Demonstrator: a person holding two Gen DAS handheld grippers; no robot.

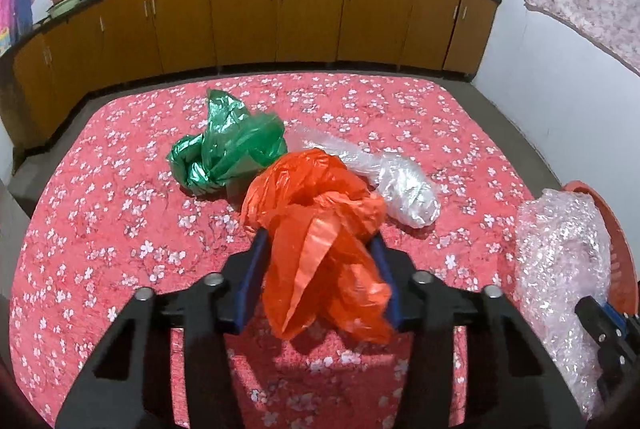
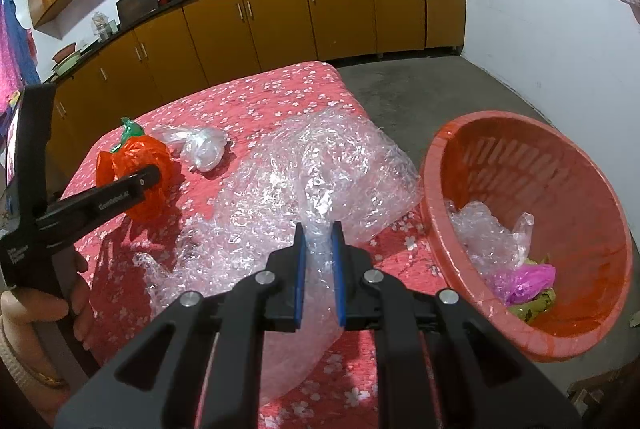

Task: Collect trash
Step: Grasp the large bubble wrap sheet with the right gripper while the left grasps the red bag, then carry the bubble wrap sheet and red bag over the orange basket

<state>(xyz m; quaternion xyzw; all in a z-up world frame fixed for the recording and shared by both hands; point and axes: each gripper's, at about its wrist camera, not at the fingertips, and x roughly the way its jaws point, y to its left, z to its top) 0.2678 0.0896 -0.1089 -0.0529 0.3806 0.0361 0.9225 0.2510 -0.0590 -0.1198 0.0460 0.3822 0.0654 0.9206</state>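
While floral bedspread fronts 2 woks, jaws pinch orange bag, bubble wrap.

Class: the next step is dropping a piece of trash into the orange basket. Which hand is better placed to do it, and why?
Right, probably. The right gripper is shut on the bubble wrap, which lies right beside the orange basket. The left gripper has the orange bag between its jaws, farther from the basket.

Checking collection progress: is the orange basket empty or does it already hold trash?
Partly filled: the orange basket holds clear plastic, a pink bag and something yellowish-green.
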